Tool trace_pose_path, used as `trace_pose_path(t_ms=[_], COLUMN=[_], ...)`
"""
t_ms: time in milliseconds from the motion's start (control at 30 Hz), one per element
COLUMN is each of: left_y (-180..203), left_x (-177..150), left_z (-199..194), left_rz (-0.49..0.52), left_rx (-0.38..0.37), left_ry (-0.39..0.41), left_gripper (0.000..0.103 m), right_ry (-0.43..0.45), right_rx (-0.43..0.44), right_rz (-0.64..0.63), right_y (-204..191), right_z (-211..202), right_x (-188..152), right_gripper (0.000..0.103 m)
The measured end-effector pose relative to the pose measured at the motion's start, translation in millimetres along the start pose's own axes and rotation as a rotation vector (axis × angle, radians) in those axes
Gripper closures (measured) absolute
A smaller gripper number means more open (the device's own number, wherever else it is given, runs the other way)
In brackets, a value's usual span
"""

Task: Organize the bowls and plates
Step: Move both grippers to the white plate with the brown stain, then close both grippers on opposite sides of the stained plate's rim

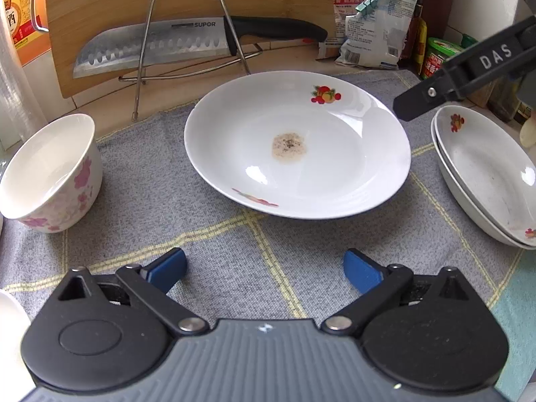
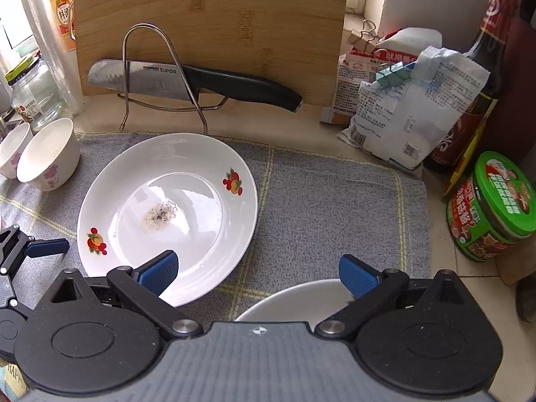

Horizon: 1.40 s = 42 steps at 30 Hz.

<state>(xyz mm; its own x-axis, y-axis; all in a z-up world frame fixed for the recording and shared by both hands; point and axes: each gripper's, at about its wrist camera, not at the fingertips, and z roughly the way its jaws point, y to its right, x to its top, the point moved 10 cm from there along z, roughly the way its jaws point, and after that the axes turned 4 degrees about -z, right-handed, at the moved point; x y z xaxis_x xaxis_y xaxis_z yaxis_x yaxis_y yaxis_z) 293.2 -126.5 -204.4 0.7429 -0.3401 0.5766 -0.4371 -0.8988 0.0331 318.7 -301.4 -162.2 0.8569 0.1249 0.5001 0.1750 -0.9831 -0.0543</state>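
Indoors, grey checked cloth (image 1: 214, 268) over pale kitchen counter (image 2: 268, 127), stained plate (image 1: 294, 144) centred, bamboo board (image 2: 214, 16) behind, left gripper (image 1: 264, 269) and right gripper (image 2: 258, 273) wide, empty.

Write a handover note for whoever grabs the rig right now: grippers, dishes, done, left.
Left hand-held gripper: open, empty, over the grey cloth just short of the big plate.
Right hand-held gripper: open, empty, above the near edges of the big plate and the stacked plates.
Big plate: alone mid-cloth, dried stain at its centre.
Stacked plates: two nested, on the cloth's right side.
Bowls: one pink-flowered bowl at left, a second bowl beside it.
Done: two plates stacked.
Left: probably add the big plate to the stack and nest the bowls.
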Motion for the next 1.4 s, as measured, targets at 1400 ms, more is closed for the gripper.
trace_pose_path(t_ms=[1400], left_y=[8], left_x=[20], left_z=[19], left_rz=[0.077], left_rx=[-0.059], left_ry=[0.046], left_gripper=[0.000], right_ry=[-0.146], right_rx=[0.293], right_rz=[-0.122], right_y=[-43], right_z=[95], right_x=[64], right_gripper=[0.000])
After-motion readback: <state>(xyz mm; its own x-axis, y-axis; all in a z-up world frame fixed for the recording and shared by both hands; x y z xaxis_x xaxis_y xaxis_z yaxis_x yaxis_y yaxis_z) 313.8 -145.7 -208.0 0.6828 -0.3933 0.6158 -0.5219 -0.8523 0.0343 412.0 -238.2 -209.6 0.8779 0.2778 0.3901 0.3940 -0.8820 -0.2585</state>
